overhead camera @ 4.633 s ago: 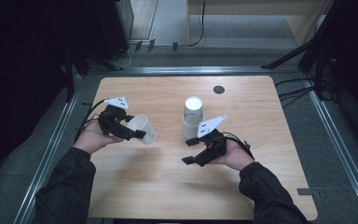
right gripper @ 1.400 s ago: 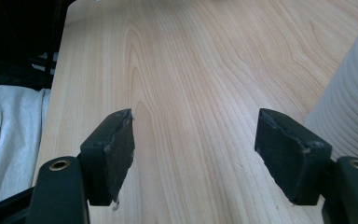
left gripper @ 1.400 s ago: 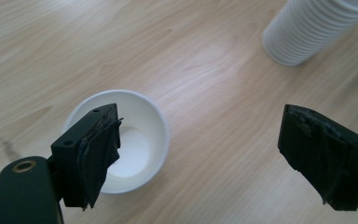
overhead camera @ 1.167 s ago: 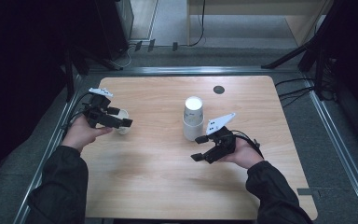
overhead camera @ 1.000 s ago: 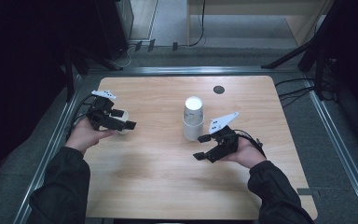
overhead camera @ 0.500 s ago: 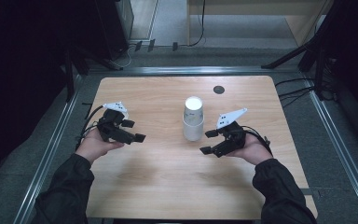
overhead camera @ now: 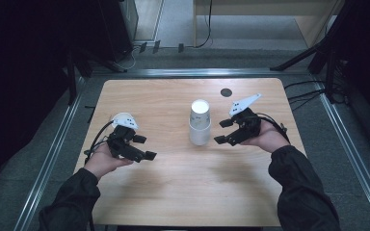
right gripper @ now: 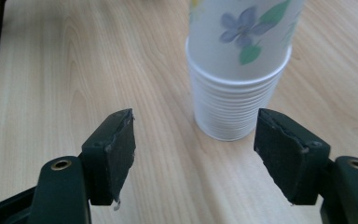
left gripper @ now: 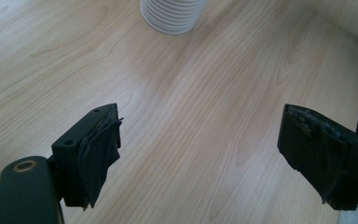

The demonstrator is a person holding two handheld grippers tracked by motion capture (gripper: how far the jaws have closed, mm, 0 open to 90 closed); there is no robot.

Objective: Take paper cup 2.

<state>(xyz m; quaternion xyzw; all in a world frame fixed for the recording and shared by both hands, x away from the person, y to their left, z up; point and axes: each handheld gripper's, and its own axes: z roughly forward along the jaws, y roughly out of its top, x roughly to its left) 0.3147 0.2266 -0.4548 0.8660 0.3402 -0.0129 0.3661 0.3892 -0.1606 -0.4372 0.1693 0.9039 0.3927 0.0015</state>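
Note:
An upside-down stack of white paper cups (overhead camera: pixel 200 123) stands in the middle of the wooden table (overhead camera: pixel 183 192). Its top cup has a flower print (right gripper: pixel 240 70). My right gripper (overhead camera: pixel 221 132) is just right of the stack, open, with its jaws level and pointing at it. In the right gripper view the stack's base sits just beyond the gap between the pads (right gripper: pixel 193 154). My left gripper (overhead camera: pixel 145 147) hovers open at the left front and holds nothing (left gripper: pixel 200 158); the stack's rim (left gripper: pixel 172 16) lies far ahead. A white rounded piece (overhead camera: pixel 124 119) shows behind it; plate or cup, I cannot tell.
A small dark round disc (overhead camera: pixel 226 92) lies on the table behind the stack. Metal rails (overhead camera: pixel 53 159) run along both sides of the table. Cables (overhead camera: pixel 308 94) lie past the right edge, and dark stands are at the back.
The left hand has come from the table's left edge toward the front and middle, jaws empty; earlier it carried a cup. The right hand has risen and moved farther back beside the stack.

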